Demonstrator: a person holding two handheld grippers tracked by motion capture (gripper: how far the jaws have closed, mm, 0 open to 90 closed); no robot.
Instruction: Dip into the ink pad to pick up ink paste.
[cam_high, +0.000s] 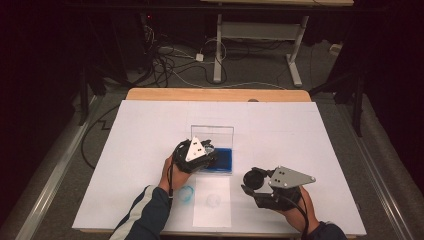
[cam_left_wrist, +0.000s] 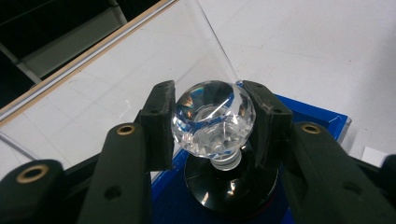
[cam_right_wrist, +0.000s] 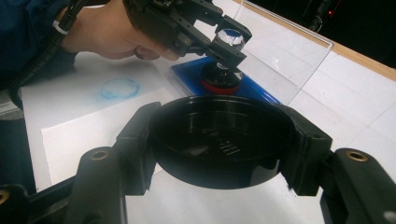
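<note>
A clear faceted crystal ball sits between the pads of my left gripper, which is shut on it. It hangs just above a round black stand with a red rim on the blue base of a display case. The case's clear cover stands upright behind the base. The left gripper is over that base. To the right and nearer the front edge, my right gripper is shut on a round black cap, held level with its hollow side up. The right gripper view also shows the crystal.
A white board covers the wooden table. A small paper sheet lies at the front with a faint ring mark, and a blue ring stain is beside it. Cables and desk legs are on the floor beyond.
</note>
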